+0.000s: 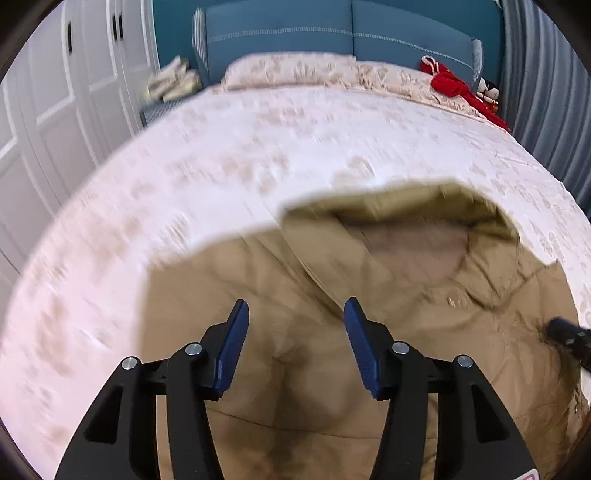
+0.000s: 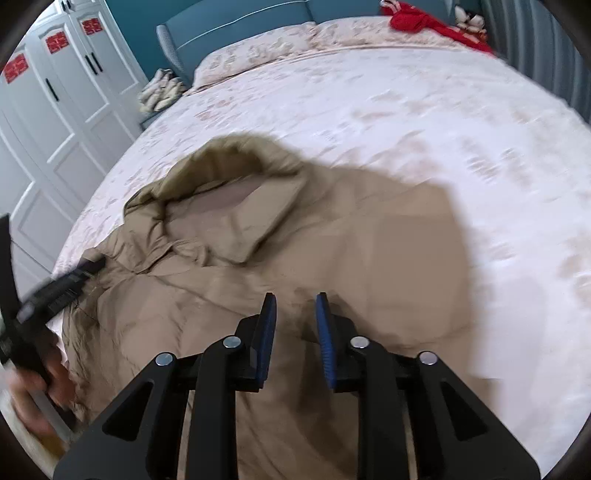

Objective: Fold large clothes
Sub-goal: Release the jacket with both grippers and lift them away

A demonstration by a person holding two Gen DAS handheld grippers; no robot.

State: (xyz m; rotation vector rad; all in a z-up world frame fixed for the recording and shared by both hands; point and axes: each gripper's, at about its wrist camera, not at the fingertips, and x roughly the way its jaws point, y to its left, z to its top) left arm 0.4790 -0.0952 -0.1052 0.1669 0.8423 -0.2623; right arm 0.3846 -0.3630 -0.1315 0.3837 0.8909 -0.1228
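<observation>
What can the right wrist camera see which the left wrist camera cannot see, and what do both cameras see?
Only the right wrist view shows red labels on the wardrobe doors and the person's hand holding the left gripper's handle.

Only the left wrist view shows the left gripper from behind, jaws wide open and empty above the coat.

Both show the tan hooded coat lying on the bed, the red garment near the pillows, and the white wardrobe. The right gripper is open too.

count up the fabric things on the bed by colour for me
Tan: 1, the hooded coat
Red: 1, the red garment near the pillows
Pale floral: 2, the pillows
Total: 4
</observation>
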